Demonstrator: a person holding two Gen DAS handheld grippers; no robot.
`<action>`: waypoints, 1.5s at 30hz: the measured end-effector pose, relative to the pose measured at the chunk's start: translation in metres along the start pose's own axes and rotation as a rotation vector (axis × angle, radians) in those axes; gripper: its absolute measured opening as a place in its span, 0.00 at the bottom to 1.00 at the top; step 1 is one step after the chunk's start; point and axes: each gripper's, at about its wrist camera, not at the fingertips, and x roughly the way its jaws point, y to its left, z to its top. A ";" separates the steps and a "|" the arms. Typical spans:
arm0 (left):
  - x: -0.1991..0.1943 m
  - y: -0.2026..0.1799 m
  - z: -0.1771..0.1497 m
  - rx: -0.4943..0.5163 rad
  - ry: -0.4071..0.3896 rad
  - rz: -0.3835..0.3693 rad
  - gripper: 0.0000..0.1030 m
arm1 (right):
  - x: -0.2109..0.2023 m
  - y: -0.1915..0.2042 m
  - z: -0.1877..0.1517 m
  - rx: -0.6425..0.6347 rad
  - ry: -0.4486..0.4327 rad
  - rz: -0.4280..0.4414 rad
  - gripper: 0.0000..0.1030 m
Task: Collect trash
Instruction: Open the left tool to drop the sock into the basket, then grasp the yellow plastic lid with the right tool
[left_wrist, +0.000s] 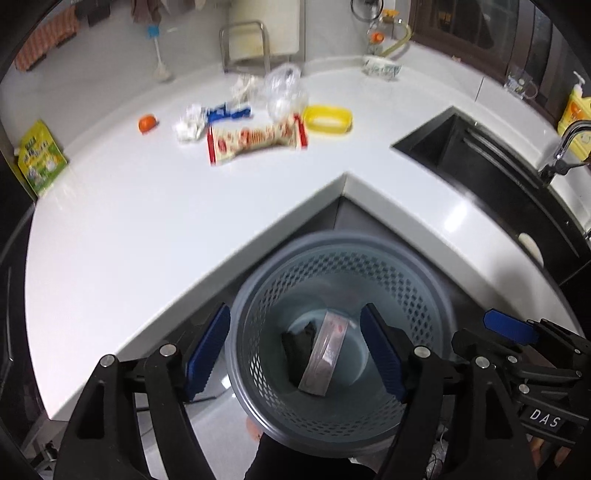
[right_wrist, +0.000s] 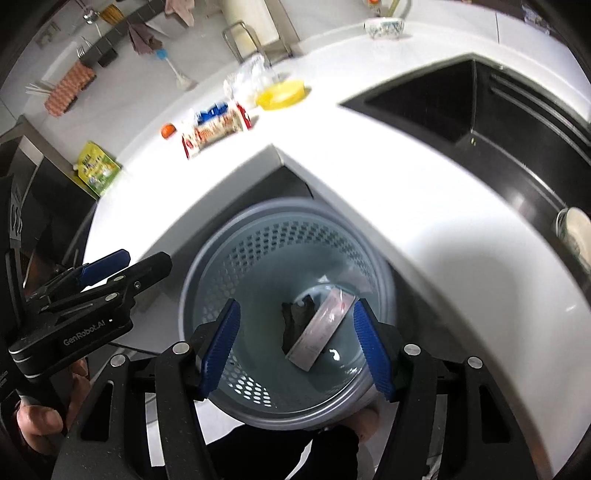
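A grey perforated waste basket (left_wrist: 258, 295) (right_wrist: 207, 266) stands on the floor below the counter's inner corner. Inside lie a silver-pink wrapper (left_wrist: 325, 354) (right_wrist: 321, 332) and a dark scrap (left_wrist: 297, 341) (right_wrist: 295, 321). My left gripper (left_wrist: 295, 350) is open and empty above the basket. My right gripper (right_wrist: 295, 350) is open and empty above it too; its side shows in the left wrist view (left_wrist: 517, 339). On the white counter (left_wrist: 147, 221) lie a red-and-white snack wrapper (left_wrist: 255, 142) (right_wrist: 218, 129), crumpled white paper (left_wrist: 190, 125), a blue wrapper (left_wrist: 229, 111), clear plastic (left_wrist: 284, 88) and an orange cap (left_wrist: 147, 123) (right_wrist: 168, 130).
A yellow lid (left_wrist: 327, 118) (right_wrist: 282, 94) lies by the trash. A green pouch (left_wrist: 40, 157) (right_wrist: 98, 168) stands at the counter's left end. A black sink (left_wrist: 480, 158) (right_wrist: 480, 122) with a tap (left_wrist: 565, 147) is on the right. A bowl (left_wrist: 382, 66) sits at the back.
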 end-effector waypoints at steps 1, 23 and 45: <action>-0.004 -0.001 0.004 -0.002 -0.011 0.002 0.71 | -0.005 0.000 0.003 -0.005 -0.008 0.003 0.60; -0.052 0.056 0.056 -0.099 -0.147 0.064 0.79 | -0.037 0.046 0.082 -0.121 -0.164 0.035 0.63; 0.039 0.107 0.115 -0.126 -0.089 0.003 0.83 | 0.079 0.052 0.210 -0.395 -0.111 -0.071 0.70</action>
